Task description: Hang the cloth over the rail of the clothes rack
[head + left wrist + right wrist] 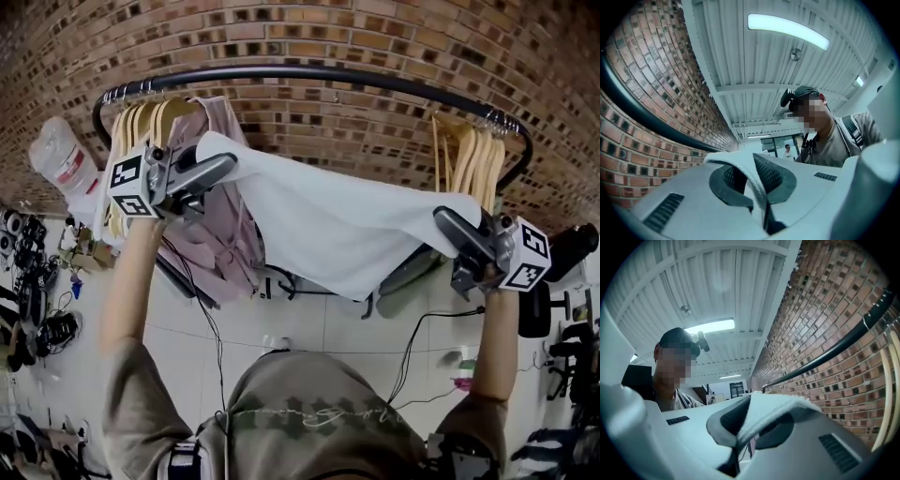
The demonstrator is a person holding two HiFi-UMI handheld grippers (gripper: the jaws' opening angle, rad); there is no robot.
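White cloth [337, 230] is held spread just below the black rail [309, 73], not yet over it. Left gripper [223, 167] is clamped on one top corner, right gripper [442, 218] on the other. Cloth is judged light, soft and saggy, so corner holds are suited.

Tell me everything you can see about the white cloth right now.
The white cloth looks like plain, soft fabric with a hemmed edge. It is spread wide between the left gripper and the right gripper, each shut on an upper corner, and its lower edge sags to a point. It is held clear of the black rail, not yet over it.
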